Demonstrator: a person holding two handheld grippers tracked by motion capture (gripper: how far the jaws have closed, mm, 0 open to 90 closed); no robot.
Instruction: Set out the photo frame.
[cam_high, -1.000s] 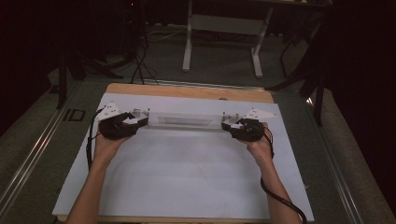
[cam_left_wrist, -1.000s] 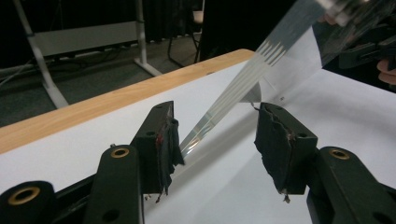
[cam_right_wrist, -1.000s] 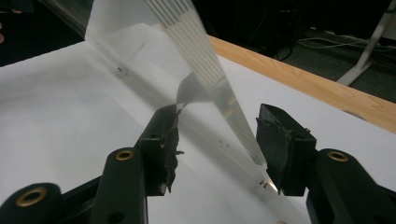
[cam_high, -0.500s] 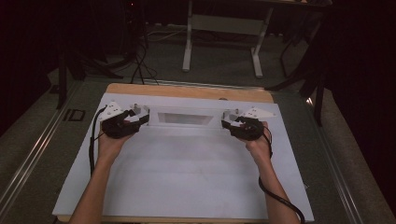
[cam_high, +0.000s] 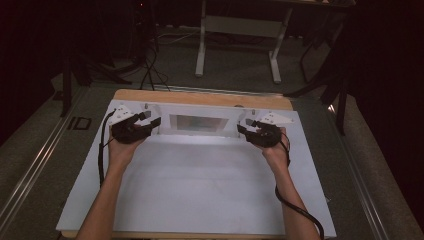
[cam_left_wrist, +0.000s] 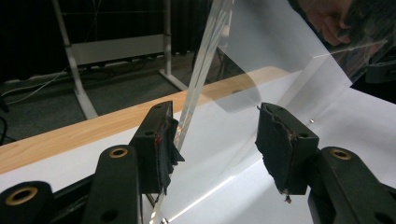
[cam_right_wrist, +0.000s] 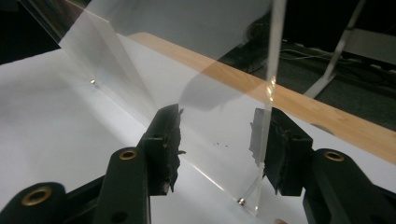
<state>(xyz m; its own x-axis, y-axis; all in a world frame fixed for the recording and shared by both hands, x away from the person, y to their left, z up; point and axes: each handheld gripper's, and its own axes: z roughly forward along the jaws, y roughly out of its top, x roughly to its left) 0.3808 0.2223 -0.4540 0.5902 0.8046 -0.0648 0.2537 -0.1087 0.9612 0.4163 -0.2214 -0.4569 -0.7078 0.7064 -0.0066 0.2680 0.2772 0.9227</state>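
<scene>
A wide bare stretch of the white table sheet (cam_high: 200, 190) is seen nearest. Beyond it, the clear acrylic stand (cam_high: 195, 124) is flanked by the left gripper (cam_high: 150, 123) and right gripper (cam_high: 245, 128), jaws parted. Its plate edges pass between the pads in the gripper views. "ID" is marked beside the sheet.

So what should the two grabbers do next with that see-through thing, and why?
Probably close both on it. The left gripper and right gripper both have their jaws open, with the clear plastic stand between them, so nothing holds it yet. It stands at the far edge of the white board.
</scene>
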